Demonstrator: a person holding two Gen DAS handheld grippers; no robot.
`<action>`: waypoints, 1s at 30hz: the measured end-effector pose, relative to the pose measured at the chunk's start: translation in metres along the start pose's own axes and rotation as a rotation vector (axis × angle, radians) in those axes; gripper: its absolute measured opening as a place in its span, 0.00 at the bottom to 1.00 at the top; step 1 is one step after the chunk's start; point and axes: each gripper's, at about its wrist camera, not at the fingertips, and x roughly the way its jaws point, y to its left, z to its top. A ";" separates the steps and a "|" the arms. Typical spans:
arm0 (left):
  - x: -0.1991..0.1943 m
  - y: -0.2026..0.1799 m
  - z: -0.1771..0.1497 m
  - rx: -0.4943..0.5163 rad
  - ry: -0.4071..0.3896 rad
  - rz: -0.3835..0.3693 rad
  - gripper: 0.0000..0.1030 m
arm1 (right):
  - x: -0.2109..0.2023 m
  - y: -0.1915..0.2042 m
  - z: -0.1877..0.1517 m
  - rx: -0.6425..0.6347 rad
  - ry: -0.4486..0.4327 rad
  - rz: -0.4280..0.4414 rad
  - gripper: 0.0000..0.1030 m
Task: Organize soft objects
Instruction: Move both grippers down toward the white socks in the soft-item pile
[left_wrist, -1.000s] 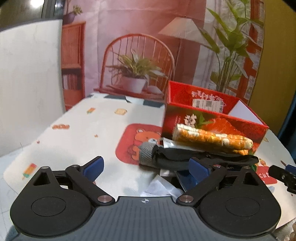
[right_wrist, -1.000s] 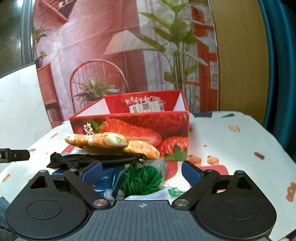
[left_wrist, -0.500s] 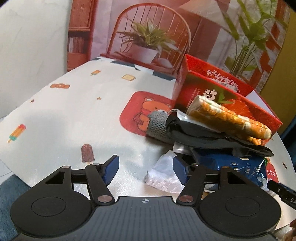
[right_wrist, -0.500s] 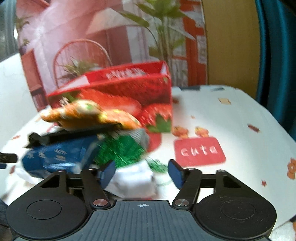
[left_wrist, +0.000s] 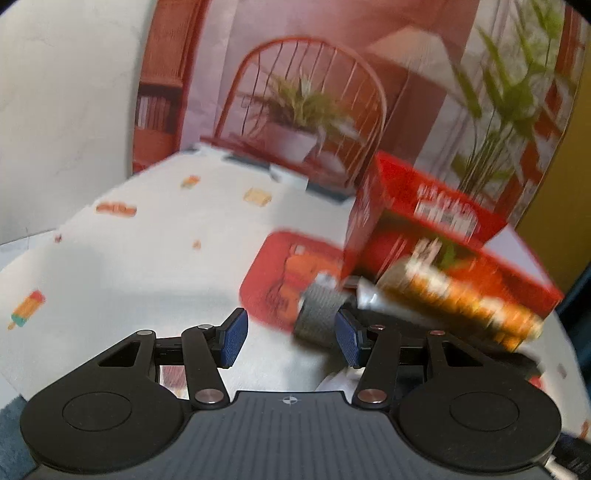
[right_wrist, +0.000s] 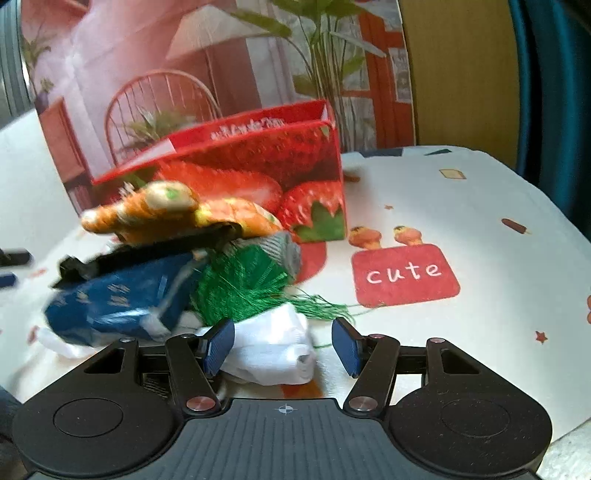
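Note:
A pile of soft things lies in front of the red strawberry box (right_wrist: 258, 162). On top is an orange patterned roll (right_wrist: 177, 210), and under it lie a black strap (right_wrist: 147, 254), a blue packet (right_wrist: 118, 302), a green thread bundle (right_wrist: 243, 288) and a grey knit piece (right_wrist: 284, 247). My right gripper (right_wrist: 282, 345) stands half open around a white cloth (right_wrist: 273, 347); its right pad is clear of the cloth. My left gripper (left_wrist: 291, 341) has its jaws closing, with only tablecloth between them. The grey knit piece (left_wrist: 317, 314) lies just beyond its right fingertip, blurred like the box (left_wrist: 424, 229).
The table carries a white cloth with cartoon prints, among them a red "cute" patch (right_wrist: 404, 275) and a red bear patch (left_wrist: 288, 273). A printed backdrop with a chair and plants stands behind the table. The table edge curves off at the left and at the right.
Both grippers have narrowed their jaws and sunk toward the pile. The right one has come down around the white cloth. The left view has swung left, leaving the pile at its right.

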 end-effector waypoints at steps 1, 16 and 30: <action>0.006 0.002 -0.005 -0.001 0.025 0.006 0.54 | -0.001 0.000 0.000 0.004 0.003 0.007 0.54; 0.038 0.005 -0.028 -0.017 0.193 -0.104 0.68 | 0.011 -0.004 -0.005 0.030 0.078 0.025 0.54; 0.032 0.006 -0.036 0.002 0.207 -0.122 0.68 | 0.019 -0.005 -0.008 0.024 0.116 0.026 0.54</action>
